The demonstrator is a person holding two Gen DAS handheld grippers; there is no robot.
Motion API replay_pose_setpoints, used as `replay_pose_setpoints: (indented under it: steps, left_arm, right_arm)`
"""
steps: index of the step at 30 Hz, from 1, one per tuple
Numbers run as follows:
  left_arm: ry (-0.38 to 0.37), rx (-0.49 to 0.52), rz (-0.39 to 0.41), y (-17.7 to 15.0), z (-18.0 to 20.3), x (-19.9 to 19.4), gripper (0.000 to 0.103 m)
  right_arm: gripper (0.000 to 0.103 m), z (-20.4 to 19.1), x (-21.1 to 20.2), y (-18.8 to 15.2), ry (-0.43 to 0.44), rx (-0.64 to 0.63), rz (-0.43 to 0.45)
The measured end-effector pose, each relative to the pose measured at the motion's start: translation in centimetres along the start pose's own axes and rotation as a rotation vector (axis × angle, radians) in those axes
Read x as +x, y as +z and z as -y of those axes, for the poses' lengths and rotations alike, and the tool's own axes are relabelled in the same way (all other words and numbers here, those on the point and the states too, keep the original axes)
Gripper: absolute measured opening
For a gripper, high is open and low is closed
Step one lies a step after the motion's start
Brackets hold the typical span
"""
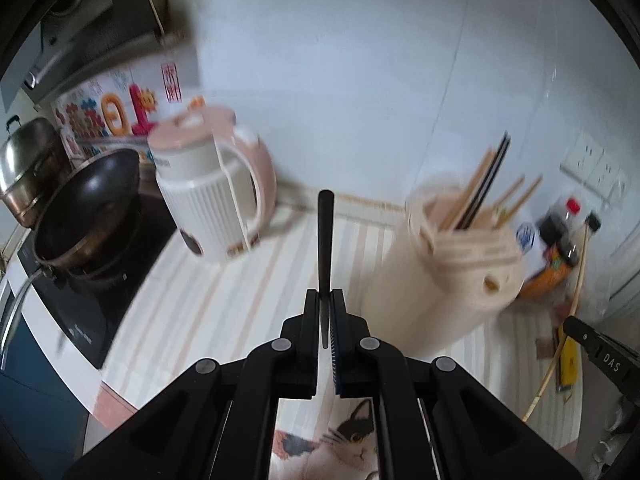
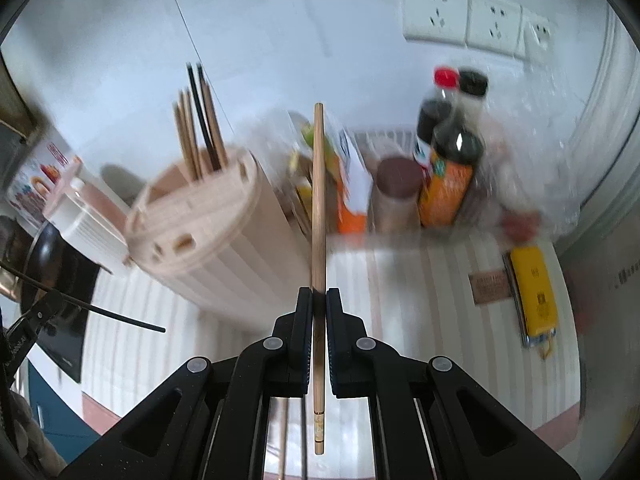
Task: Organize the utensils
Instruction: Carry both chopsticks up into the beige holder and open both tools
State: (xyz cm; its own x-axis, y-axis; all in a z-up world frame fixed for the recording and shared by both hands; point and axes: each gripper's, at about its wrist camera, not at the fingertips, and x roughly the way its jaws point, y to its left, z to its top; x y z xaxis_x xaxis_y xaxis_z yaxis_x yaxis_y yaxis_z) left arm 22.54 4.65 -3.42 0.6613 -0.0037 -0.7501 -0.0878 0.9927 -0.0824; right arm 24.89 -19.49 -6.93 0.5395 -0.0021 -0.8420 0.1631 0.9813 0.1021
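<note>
My left gripper (image 1: 325, 300) is shut on a black chopstick (image 1: 325, 236) that points up and away from me. A beige ribbed utensil holder (image 1: 452, 268) with several wooden and black chopsticks stands to its right. My right gripper (image 2: 319, 298) is shut on a wooden chopstick (image 2: 318, 208) held upright, to the right of the holder (image 2: 216, 236). The left gripper and its black chopstick (image 2: 120, 318) show at the left edge of the right wrist view. The right gripper's finger and its wooden chopstick (image 1: 568, 312) show at the right of the left wrist view.
A pink and white kettle (image 1: 212, 196) and a black wok (image 1: 88, 208) on a stove stand at the left. Sauce bottles (image 2: 452, 160), a jar and packets crowd the back right corner. A yellow pack (image 2: 534, 292) lies on the striped counter (image 2: 420, 280). Wall sockets (image 2: 464, 16) are above.
</note>
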Motion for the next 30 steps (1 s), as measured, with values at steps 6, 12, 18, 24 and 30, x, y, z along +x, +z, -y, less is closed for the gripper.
replay_pose_setpoints:
  steps: [6, 12, 18, 24, 30]
  left_arm:
    - [-0.023, -0.013, 0.081, 4.1, 0.1, -3.8, 0.002]
    - [-0.069, -0.010, 0.145, 7.8, 1.2, -7.2, 0.002]
    - [-0.135, -0.005, 0.172, 11.1, 2.8, -9.4, 0.002]
    - [-0.181, 0.007, 0.135, 12.6, 4.7, -8.0, 0.002]
    - [-0.197, -0.001, 0.087, 13.6, 6.3, -4.1, 0.002]
  right_arm:
    - [0.007, -1.0, -2.1, 3.4, 0.066, 0.011, 0.051]
    - [0.007, -2.3, -4.7, 7.5, 0.134, 0.011, 0.110]
    - [0.007, -3.4, -5.9, 11.4, 0.178, 0.022, 0.180]
    - [0.007, -4.2, -6.3, 15.4, 0.220, 0.063, 0.292]
    - [0.007, -5.6, -3.8, 16.7, 0.249, 0.076, 0.370]
